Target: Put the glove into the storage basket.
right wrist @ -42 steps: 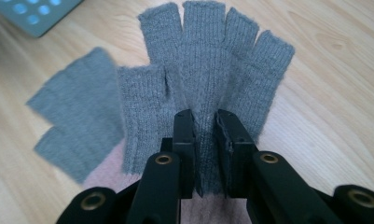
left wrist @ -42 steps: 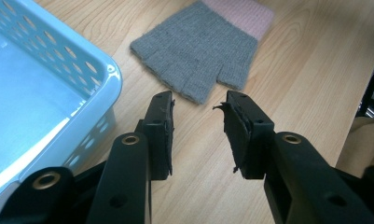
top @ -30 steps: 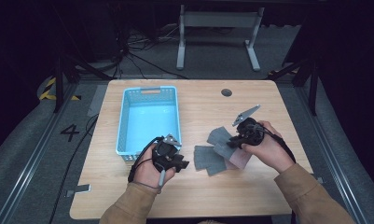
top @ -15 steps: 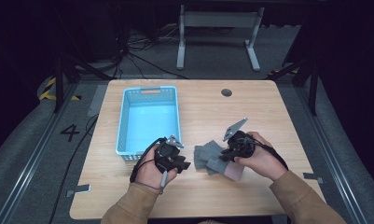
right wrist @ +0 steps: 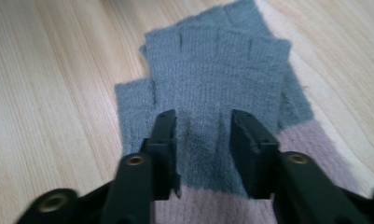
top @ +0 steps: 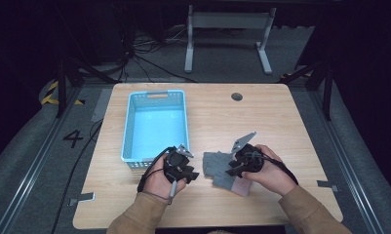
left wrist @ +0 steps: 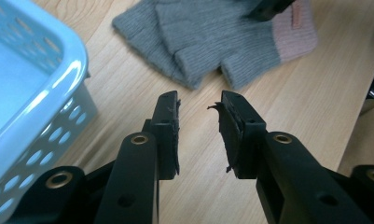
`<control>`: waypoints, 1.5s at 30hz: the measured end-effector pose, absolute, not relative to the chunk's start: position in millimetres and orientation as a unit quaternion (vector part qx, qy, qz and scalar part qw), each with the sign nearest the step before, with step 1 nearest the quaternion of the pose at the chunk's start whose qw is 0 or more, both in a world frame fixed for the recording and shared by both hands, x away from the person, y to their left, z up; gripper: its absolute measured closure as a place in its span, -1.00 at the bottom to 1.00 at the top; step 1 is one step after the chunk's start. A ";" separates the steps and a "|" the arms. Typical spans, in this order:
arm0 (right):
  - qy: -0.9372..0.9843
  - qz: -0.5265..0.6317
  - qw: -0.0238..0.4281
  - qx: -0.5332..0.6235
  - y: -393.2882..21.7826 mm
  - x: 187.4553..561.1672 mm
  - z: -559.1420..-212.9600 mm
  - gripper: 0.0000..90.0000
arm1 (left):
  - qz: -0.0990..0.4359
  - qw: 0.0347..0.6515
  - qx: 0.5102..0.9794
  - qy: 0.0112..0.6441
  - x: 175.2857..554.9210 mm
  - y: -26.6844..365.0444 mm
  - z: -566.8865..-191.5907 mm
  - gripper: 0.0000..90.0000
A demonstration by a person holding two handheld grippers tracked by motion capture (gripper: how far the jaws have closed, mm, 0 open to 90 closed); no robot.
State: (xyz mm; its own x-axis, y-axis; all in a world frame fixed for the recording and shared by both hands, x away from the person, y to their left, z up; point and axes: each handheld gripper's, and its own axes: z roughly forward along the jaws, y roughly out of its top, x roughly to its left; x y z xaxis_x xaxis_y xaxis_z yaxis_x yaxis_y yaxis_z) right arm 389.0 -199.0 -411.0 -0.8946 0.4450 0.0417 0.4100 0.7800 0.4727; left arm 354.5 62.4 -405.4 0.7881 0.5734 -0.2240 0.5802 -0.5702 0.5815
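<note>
Room: dark floor around the table, with cables, a metal stand behind it and a "4" marked at the left.
Table [top: 290,126]: light wood, seen from above; a small dark round hole near its far edge.
Basket [top: 154,124]: pale blue plastic with holed walls, standing on the left half of the table; nothing shows inside it. In the left gripper view its corner sits at the left edge.
Gloves [top: 221,170]: grey knitted fingerless gloves with pink cuffs, lying flat on the wood to the right of the basket, between the two hands. They lie stacked, one on top of the other and slightly offset, fingers pointing toward the basket, cuffs toward the right hand.
Left gripper [top: 189,171]: held in the left hand just in front of the basket's near right corner, pointing toward the gloves. Its jaws stand apart over bare wood with nothing between them; the glove fingers lie close ahead, apart from the tips.
Right gripper [top: 234,168]: held in the right hand, low over the cuff end of the gloves. Its jaws have just been opening and now stand apart, one on each side of a strip of grey knit, with the fabric lying flat below them; the pads do not pinch it.
Sleeves: tan, coming in from the bottom edge.
</note>
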 end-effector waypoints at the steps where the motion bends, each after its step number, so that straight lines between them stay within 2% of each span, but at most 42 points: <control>1: 0.940 0.250 0.039 0.228 -201.7 388.0 -409.9 0.33 | -0.005 0.330 0.886 0.326 354.3 61.9 -405.9 0.52; 8: 0.927 0.275 0.047 0.252 -230.3 381.1 -398.9 0.31 | -0.006 0.323 0.892 0.315 352.5 54.7 -406.6 0.53; 15: 0.926 0.258 0.052 0.270 -254.6 378.1 -396.3 0.43 | -0.004 0.314 0.899 0.306 354.4 44.3 -411.5 0.54; 23: 0.931 0.235 0.057 0.274 -270.3 369.2 -398.6 0.42 | 0.006 0.313 0.903 0.294 357.3 32.7 -417.7 0.50; 45: 0.943 0.200 0.040 0.262 -275.7 362.1 -418.4 0.43 | 0.020 0.295 0.911 0.289 366.6 21.5 -431.3 0.48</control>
